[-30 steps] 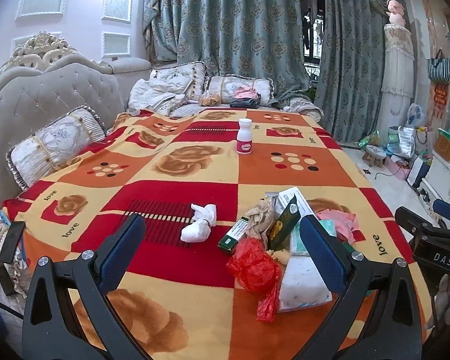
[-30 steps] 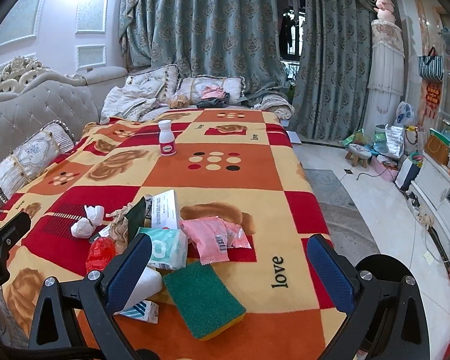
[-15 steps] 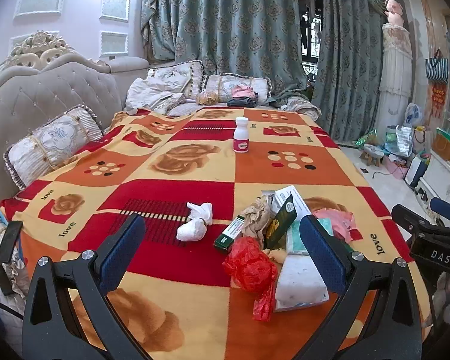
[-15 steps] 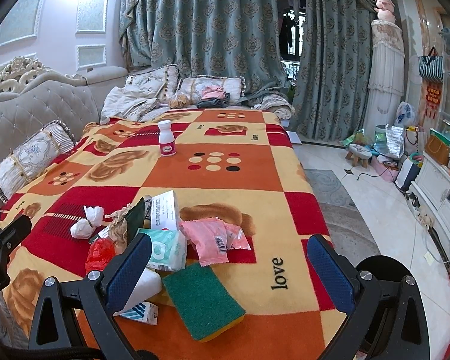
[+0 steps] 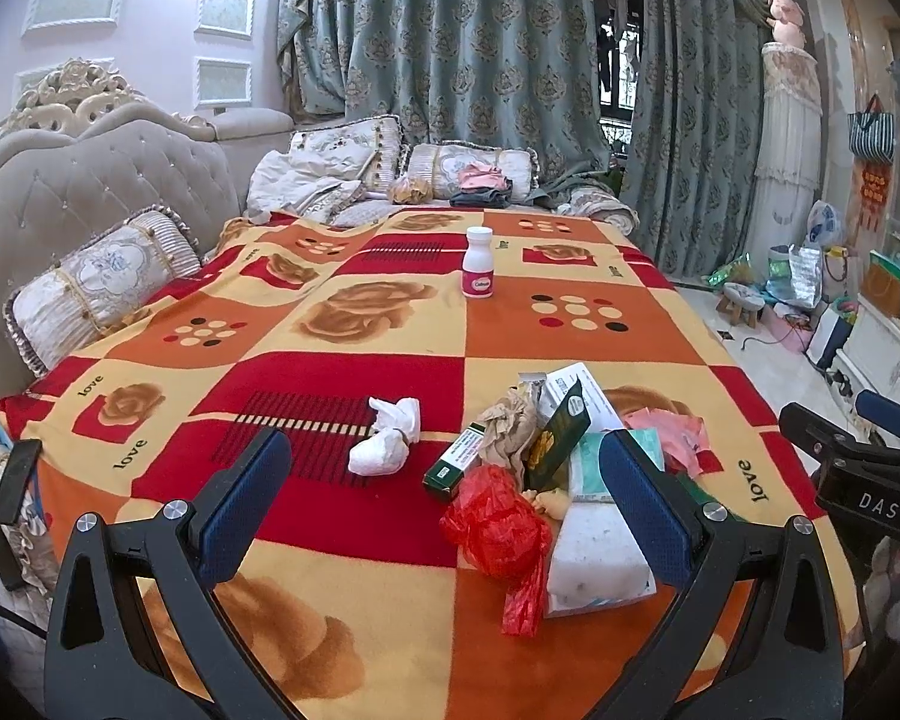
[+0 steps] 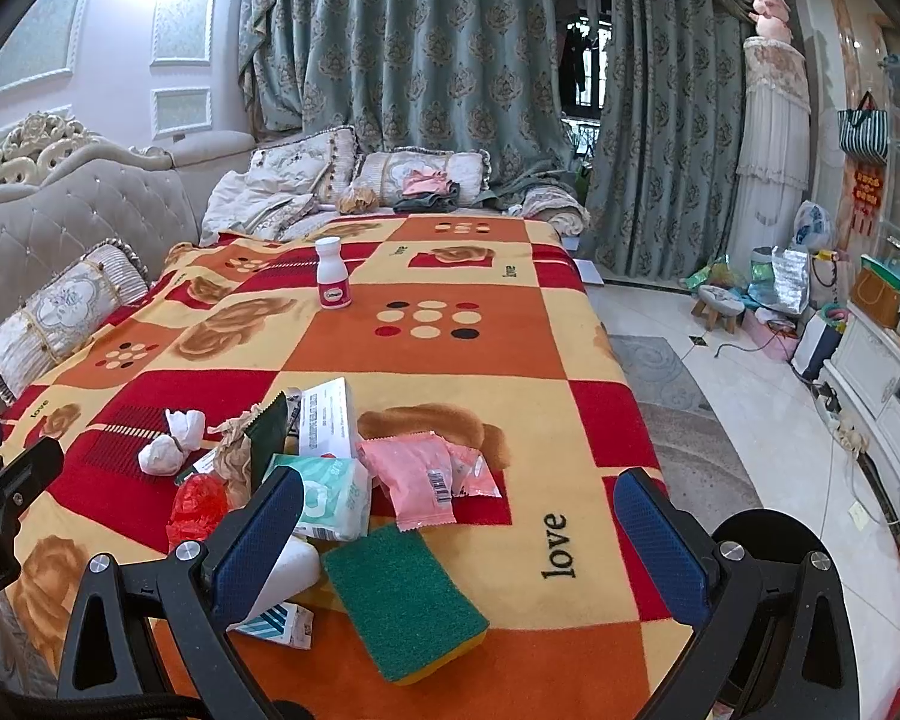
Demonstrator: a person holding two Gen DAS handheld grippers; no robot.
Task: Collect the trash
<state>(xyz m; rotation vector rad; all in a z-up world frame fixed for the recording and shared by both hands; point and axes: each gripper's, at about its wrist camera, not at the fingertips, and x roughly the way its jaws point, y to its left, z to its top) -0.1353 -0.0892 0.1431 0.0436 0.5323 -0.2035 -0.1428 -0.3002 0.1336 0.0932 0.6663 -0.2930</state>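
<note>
**Mei:** While both grippers hover over the near end of the patterned blanket (image 5: 390, 546), where does the trash sit against the fingers?

**Tao:** From the left wrist view, the left gripper (image 5: 444, 498) has its blue pads spread wide, gripping nothing. The red plastic bag (image 5: 498, 531) lies between them, nearer the right-hand pad. The white tissue wad (image 5: 385, 447) sits just beyond the gap, toward the middle. The green box (image 5: 457, 461) lies beside the crumpled brown paper (image 5: 510, 429), also past the fingertips.

**Mei:** And the white packet?

**Tao:** The white packet (image 5: 597, 552) lies just beside the right-hand pad; whether they touch I cannot tell.

**Mei:** The other side?

**Tao:** The right gripper (image 6: 457, 531) is likewise wide open and empty. The green sponge (image 6: 403, 597) lies flat between its fingers, nearer the left-hand one. The pink wrapper (image 6: 417, 483) and the teal tissue pack (image 6: 330, 495) rest just beyond the tips, the pack partly hidden by the left-hand pad. A small striped carton (image 6: 282, 624) pokes out beneath that same finger.

**Mei:** Anything farther off?

**Tao:** A white bottle (image 5: 478, 271) with a pink label stands upright, well apart from the pile, toward the pillows (image 5: 99, 282).
</note>
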